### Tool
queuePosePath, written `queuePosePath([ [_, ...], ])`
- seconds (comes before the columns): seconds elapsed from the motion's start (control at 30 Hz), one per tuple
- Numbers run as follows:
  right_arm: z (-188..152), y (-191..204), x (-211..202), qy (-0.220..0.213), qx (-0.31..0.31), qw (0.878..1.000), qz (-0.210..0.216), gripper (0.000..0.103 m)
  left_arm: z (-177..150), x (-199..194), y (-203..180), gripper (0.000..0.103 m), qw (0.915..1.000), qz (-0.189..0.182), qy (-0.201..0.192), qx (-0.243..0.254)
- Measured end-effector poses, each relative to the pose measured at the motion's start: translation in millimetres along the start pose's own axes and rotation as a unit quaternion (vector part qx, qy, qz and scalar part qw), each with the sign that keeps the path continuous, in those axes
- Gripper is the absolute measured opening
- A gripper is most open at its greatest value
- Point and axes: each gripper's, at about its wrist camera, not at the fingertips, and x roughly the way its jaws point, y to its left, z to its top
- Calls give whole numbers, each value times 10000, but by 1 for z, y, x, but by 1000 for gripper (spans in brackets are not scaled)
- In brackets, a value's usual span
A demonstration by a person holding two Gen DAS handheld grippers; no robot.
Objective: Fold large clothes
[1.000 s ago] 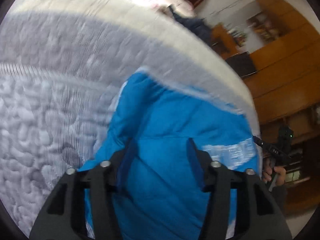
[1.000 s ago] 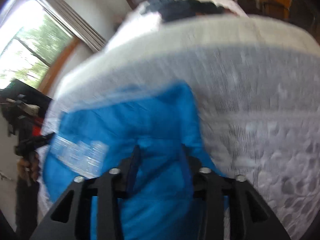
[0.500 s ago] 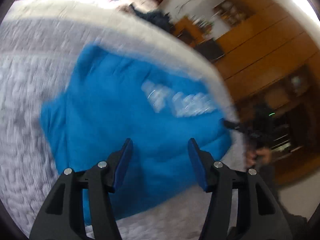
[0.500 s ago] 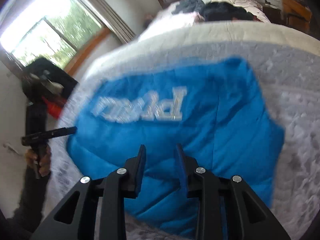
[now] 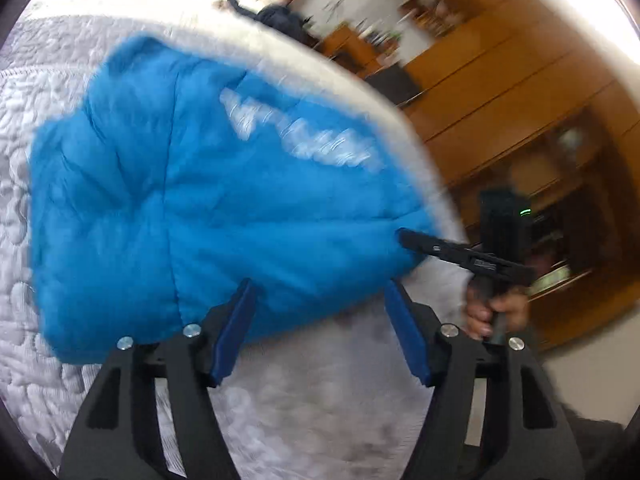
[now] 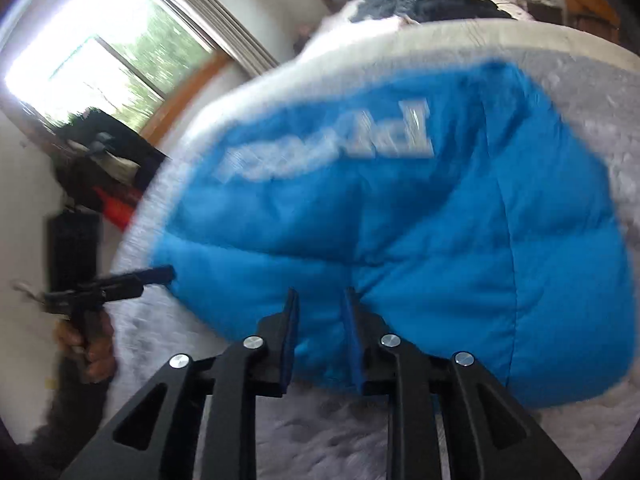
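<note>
The blue puffer jacket (image 5: 192,208) sits folded into a chunky, pillowy block on the quilted grey-white bedspread (image 5: 48,392), near the bed's edge. It's shiny, padded, stitched into fat panels, with blurry white lettering (image 6: 332,144) across it. The left gripper (image 5: 320,320) is wide open at the jacket's near edge, gripping nothing. The right gripper (image 6: 320,320) has a narrow gap, empty too.

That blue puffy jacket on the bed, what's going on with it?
A person with a two-finger gripper in each hand is folding the padded blue jacket with white lettering on the grey quilted bed cover. It lies folded into a compact bundle. The left gripper is open and empty; the right gripper is open just off its near edge.
</note>
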Motion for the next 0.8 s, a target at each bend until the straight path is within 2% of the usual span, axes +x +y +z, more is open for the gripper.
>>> queuePosePath([
  [0.03, -3, -4, 3, -1, 26, 10000, 0, 14, -1, 6, 11, 47, 9999, 17, 36, -167],
  [0.1, 1, -15, -6, 11, 371, 9991, 218, 16, 1, -2, 21, 47, 9991, -117, 63, -413],
  [0.13, 2, -15, -14, -49, 428, 9987, 254, 22, -1, -8, 17, 56, 9989, -197, 42, -429],
  [0.17, 1, -17, -34, -254, 409, 9984, 296, 24, -3, -22, 13, 62, 9988, -314, -76, -357],
  [0.2, 0, -20, -51, -439, 389, 9980, 252, 25, -6, -36, 11, 72, 9989, -325, -229, -256],
  [0.23, -6, -20, -64, -580, 433, 9972, 179, 26, -13, -46, 9, 77, 9987, -290, -367, -203],
  [0.3, -12, -46, -84, -781, 769, 9940, 13, 28, -17, -59, 30, 78, 9981, -132, -480, -364],
  [0.37, -18, -76, -82, -710, 1107, 9907, -360, 24, -15, -43, 44, 74, 9980, 19, -345, -521],
  [0.43, -21, -91, -65, -492, 1189, 9907, -437, 6, -14, -41, 56, 69, 9980, 2, -271, -574],
  [0.5, -21, -93, -65, -520, 1249, 9898, -445, 8, -13, -48, 55, 70, 9975, -75, -225, -669],
  [0.57, -17, -78, -77, -670, 1258, 9888, -448, 24, -16, -73, 60, 73, 9972, -172, -176, -710],
  [0.63, -18, -47, -100, -864, 740, 9900, -833, 40, -16, -109, 60, 91, 9976, -46, -403, -556],
  [0.67, -21, -28, -106, -918, 409, 9894, -1045, 43, -16, -128, 62, 93, 9966, 99, -592, -563],
  [0.73, -31, 20, -107, -929, -418, 9829, -1535, 65, -9, -151, 76, 94, 9940, 282, -731, -769],
  [0.8, -44, 58, -94, -805, -1130, 9714, -1927, 70, -3, -165, 99, 94, 9910, 333, -699, -1087],
])
